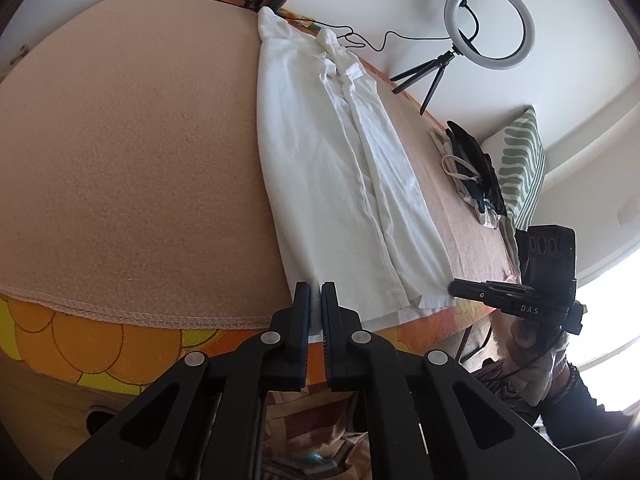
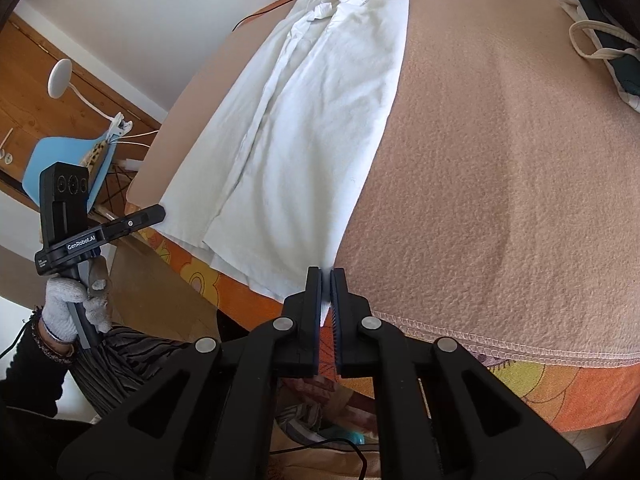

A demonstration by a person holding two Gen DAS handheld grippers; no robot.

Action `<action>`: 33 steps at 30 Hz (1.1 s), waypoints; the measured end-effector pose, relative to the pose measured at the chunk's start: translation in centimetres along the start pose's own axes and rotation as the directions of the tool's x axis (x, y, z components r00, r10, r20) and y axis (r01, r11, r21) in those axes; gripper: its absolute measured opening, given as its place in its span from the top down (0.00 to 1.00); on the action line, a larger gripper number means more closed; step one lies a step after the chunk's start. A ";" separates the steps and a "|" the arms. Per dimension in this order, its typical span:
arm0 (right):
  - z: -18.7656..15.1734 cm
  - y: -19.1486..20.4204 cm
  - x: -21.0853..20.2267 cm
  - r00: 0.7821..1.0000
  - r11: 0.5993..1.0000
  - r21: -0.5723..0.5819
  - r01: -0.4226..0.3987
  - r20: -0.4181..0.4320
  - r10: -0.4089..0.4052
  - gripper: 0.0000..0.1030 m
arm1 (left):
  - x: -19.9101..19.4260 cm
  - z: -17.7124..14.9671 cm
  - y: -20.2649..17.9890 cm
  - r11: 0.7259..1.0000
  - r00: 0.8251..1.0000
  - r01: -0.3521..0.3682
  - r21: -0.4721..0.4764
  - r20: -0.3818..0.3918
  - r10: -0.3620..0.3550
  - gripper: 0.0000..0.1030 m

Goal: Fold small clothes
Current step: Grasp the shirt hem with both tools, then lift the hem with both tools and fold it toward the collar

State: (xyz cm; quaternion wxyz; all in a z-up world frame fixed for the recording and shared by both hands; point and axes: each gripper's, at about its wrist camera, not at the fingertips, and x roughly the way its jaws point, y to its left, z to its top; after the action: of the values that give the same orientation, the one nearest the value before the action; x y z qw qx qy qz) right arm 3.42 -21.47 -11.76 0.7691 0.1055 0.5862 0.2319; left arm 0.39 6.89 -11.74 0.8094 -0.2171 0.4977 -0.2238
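Observation:
A white shirt (image 1: 340, 168) lies stretched out, folded lengthwise into a long strip, on a beige blanket (image 1: 140, 160). Its collar is at the far end and its hem hangs over the near edge. My left gripper (image 1: 315, 292) is shut on the hem's left corner. My right gripper (image 2: 326, 280) is shut on the hem's right corner of the shirt (image 2: 312, 120). Each gripper shows in the other's view: the right one (image 1: 454, 289) at the shirt's right corner, the left one (image 2: 160, 212) at its left corner.
A ring light on a small tripod (image 1: 488, 28) stands at the far right. A pile of clothes with a dark item (image 1: 476, 168) and a striped pillow (image 1: 520, 168) lie to the right. An orange flowered sheet (image 2: 560, 392) covers the bed's edge. A blue chair (image 2: 64, 160) stands left.

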 end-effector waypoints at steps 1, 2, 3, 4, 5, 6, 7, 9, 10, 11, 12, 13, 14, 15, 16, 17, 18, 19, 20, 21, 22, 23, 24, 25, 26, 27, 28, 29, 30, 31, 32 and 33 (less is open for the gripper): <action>0.0 -0.1 0.2 1.000 1.000 0.006 -0.007 -0.006 0.007 0.88 | 0.0 0.1 0.1 1.000 1.000 -0.002 -0.010 0.000 0.002 0.93; 0.0 -0.3 0.2 1.000 1.000 0.013 -0.014 -0.007 0.014 0.84 | 0.0 0.1 0.2 1.000 1.000 -0.002 -0.027 -0.008 0.002 0.86; 0.0 -0.4 0.2 1.000 1.000 0.017 -0.024 -0.003 0.025 0.73 | 0.2 0.1 0.5 0.999 1.000 0.001 -0.047 -0.025 -0.002 0.75; 0.0 -0.5 0.2 0.999 0.999 0.019 -0.040 0.003 0.040 0.65 | 0.4 0.0 0.8 0.998 0.999 0.005 -0.066 -0.037 -0.007 0.73; 0.0 -0.4 0.2 0.999 0.999 0.021 -0.051 0.006 0.050 0.64 | 0.6 -0.1 0.9 0.997 0.999 0.014 -0.079 -0.045 -0.017 0.73; 0.0 -0.3 0.2 0.999 0.999 0.018 -0.048 0.009 0.048 0.63 | 0.8 -0.2 1.0 0.996 0.998 0.027 -0.082 -0.055 -0.032 0.76; 0.0 -0.1 0.3 0.999 0.999 0.010 -0.042 0.015 0.042 0.63 | 1.0 -0.4 0.9 0.997 0.998 0.031 -0.075 -0.061 -0.035 0.77; -0.1 0.3 0.4 0.999 1.000 -0.004 -0.031 0.022 0.031 0.63 | 1.1 -0.4 0.5 0.999 0.998 0.023 -0.045 -0.061 -0.026 0.92; 0.0 0.4 0.4 0.999 1.000 -0.010 -0.030 0.023 0.030 0.64 | 1.0 -0.4 0.4 0.999 0.998 0.026 -0.040 -0.058 -0.028 0.96; 0.0 0.3 0.5 0.999 0.999 -0.011 -0.034 0.023 0.034 0.67 | 1.0 -0.4 0.4 0.998 0.998 0.034 -0.045 -0.053 -0.037 0.96; 0.1 0.3 0.7 0.999 0.999 -0.004 -0.051 0.013 0.051 0.82 | 0.9 -0.3 0.4 0.998 0.998 0.045 -0.052 -0.049 -0.048 0.96; 0.1 0.0 1.1 0.997 0.997 0.011 -0.072 -0.006 0.072 0.90 | 0.7 -0.2 0.5 0.996 0.997 0.060 -0.062 -0.044 -0.063 0.96; 0.0 -0.2 1.2 0.996 0.995 0.033 -0.089 -0.007 0.090 0.90 | 0.6 -0.1 0.4 0.995 0.996 0.075 -0.069 -0.035 -0.078 0.96; 0.1 -0.5 1.3 0.994 0.992 0.053 -0.111 -0.004 0.111 0.91 | 0.3 0.0 0.4 0.993 0.996 0.088 -0.074 -0.025 -0.091 0.96; 0.2 -0.8 1.2 0.990 0.988 0.073 -0.140 -0.006 0.140 0.92 | 0.1 0.1 0.3 0.991 0.994 0.106 -0.079 -0.015 -0.107 0.96; 0.3 -1.1 1.1 0.985 0.981 0.092 -0.169 -0.002 0.170 0.92 | -0.1 0.3 0.2 0.989 0.992 0.124 -0.085 -0.005 -0.125 0.96; 0.5 -1.3 0.8 0.981 0.975 0.110 -0.196 0.007 0.196 0.92 | -0.2 0.6 0.1 0.986 0.990 0.138 -0.089 0.006 -0.138 0.96; 0.5 -1.6 0.6 0.976 0.968 0.125 -0.218 0.017 0.218 0.93 | -0.4 0.8 -0.1 0.984 0.988 0.152 -0.093 0.017 -0.152 0.96; 0.7 -1.8 0.3 0.971 0.960 0.140 -0.241 0.031 0.239 0.93 | -0.6 1.1 -0.2 0.981 0.986 0.168 -0.097 0.027 -0.167 0.96; 0.9 -2.0 0.0 0.964 0.951 0.156 -0.267 0.046 0.263 0.93 | -0.7 1.5 -0.3 0.978 0.983 0.182 -0.103 0.038 -0.179 0.96; 1.2 -2.2 -0.3 0.957 0.942 0.171 -0.290 0.059 0.284 0.93 | -0.8 1.9 -0.3 0.975 0.981 0.193 -0.109 0.049 -0.189 0.96; 1.5 -2.3 -0.6 0.951 0.933 0.185 -0.309 0.073 0.300 0.93 | -0.8 2.4 -0.3 0.973 0.979 0.201 -0.111 0.059 -0.195 0.96; 1.7 -2.5 -0.9 0.944 0.924 0.196 -0.329 0.087 0.318 0.93 | -0.8 2.8 -0.3 0.972 0.977 0.206 -0.116 0.069 -0.200 0.96; 2.1 -2.7 -1.2 0.940 0.918 0.205 -0.340 0.101 0.326 0.93 | -0.9 3.3 -0.2 0.969 0.976 0.213 -0.124 0.079 -0.204 0.96; 2.5 -2.9 -1.5 0.938 0.915 0.211 -0.344 0.114 0.326 0.93 | -0.8 3.8 0.0 0.967 0.974 0.218 -0.134 0.087 -0.208 0.96; 2.9 -3.1 -1.8 0.937 0.913 0.216 -0.347 0.128 0.325 0.93 | -0.7 4.3 0.1 0.965 0.974 0.220 -0.144 0.094 -0.208 0.96; 3.5 -3.3 -2.1 0.935 0.910 0.223 -0.350 0.140 0.325 0.93 | -0.5 4.9 0.1 0.965 0.974 0.218 -0.147 0.100 -0.205 0.96; 4.1 -3.5 -2.2 0.934 0.907 0.230 -0.353 0.148 0.326 0.93 | -0.4 5.4 0.0 0.967 0.974 0.213 -0.141 0.106 -0.199 0.96; 4.8 -3.6 -2.4 0.934 0.906 0.236 -0.351 0.157 0.321 0.93 | -0.4 6.0 0.0 0.968 0.974 0.210 -0.137 0.112 -0.196 0.96; 5.4 -3.8 -2.5 0.935 0.906 0.241 -0.347 0.166 0.314 0.93 | -0.2 6.6 -0.1 0.968 0.973 0.213 -0.135 0.117 -0.198 0.96; 6.1 -4.2 -2.6 0.934 0.905 0.247 -0.348 0.174 0.312 0.93 | 0.0 7.3 -0.3 0.969 0.973 0.210 -0.127 0.120 -0.195 0.96; 6.8 -4.5 -2.6 0.932 0.901 0.253 -0.352 0.181 0.314 0.93 | 0.1 8.0 -0.5 0.974 0.975 0.196 -0.112 0.124 -0.182 0.96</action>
State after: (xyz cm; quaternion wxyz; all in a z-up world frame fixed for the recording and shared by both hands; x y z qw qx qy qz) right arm 10.41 -25.88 -9.55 0.7331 0.3279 0.5328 0.2667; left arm 7.61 7.45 -8.27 0.7961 -0.3257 0.4411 -0.2560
